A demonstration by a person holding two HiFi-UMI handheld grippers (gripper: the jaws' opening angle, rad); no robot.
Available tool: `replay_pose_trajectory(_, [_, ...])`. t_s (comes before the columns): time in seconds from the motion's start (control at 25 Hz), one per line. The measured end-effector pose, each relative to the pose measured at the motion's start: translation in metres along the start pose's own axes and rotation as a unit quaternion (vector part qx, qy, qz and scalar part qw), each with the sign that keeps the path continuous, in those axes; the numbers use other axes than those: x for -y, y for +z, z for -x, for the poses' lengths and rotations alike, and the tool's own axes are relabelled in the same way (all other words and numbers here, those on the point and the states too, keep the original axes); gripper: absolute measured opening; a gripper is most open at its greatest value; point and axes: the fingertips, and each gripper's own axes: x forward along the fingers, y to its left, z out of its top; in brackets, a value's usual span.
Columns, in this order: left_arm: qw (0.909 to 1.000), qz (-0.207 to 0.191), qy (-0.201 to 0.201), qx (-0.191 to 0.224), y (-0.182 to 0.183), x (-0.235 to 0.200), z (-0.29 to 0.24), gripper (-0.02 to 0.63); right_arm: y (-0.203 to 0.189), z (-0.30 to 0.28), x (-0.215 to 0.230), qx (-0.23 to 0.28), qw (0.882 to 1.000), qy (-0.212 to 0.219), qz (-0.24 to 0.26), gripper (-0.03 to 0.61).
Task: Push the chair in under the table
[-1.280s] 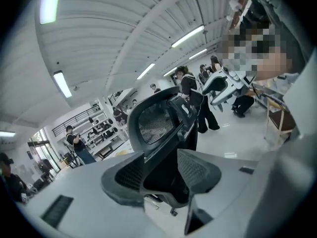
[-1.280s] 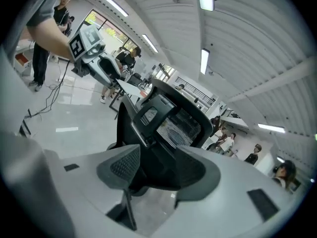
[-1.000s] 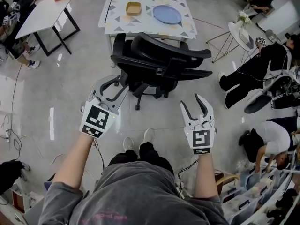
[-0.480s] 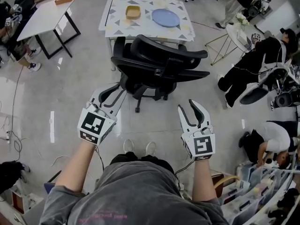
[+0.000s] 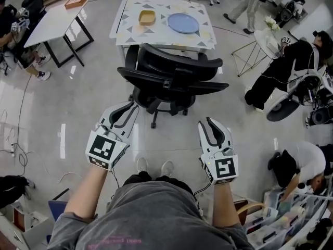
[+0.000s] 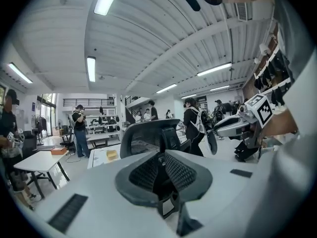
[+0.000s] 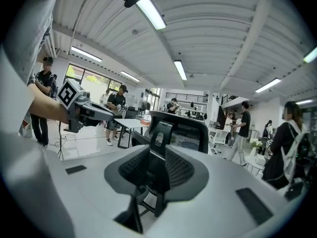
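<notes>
A black office chair [image 5: 171, 74] stands on the grey floor with its backrest towards me, in front of a table [image 5: 130, 9] with a patterned top. My left gripper [image 5: 130, 106] hovers near the chair's left rear, apart from it. My right gripper [image 5: 209, 122] hangs further back on the right, also clear of the chair. Both pairs of jaws have just been closing; a narrow gap remains in each and nothing is between them. The left gripper view looks past that gripper [image 6: 161, 156] at the backrest [image 6: 148, 138]. Beyond my right gripper [image 7: 157, 153] the chair [image 7: 183, 130] stands out of reach.
A yellow bowl [image 5: 147, 17] and a blue plate [image 5: 183, 23] lie on the patterned table. A white table [image 5: 52, 20] stands at the left, a wire side table [image 5: 255, 43] at the right. People [image 5: 291, 61] sit on the floor to the right. My feet [image 5: 153, 165] are behind the chair.
Both grippers' jaws have narrowed from wide open to a small gap. Both hands have drifted slightly. The chair has stayed where it was.
</notes>
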Motion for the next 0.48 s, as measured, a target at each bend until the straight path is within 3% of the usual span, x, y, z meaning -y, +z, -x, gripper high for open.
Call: replay_pose_trajectory(0.48, [0.9997,0.012,0.020,0.009,0.014,0.037,-0.019,0.018,0.005,0.010,0.028,0.035,0.998,0.029,-0.037,0.032])
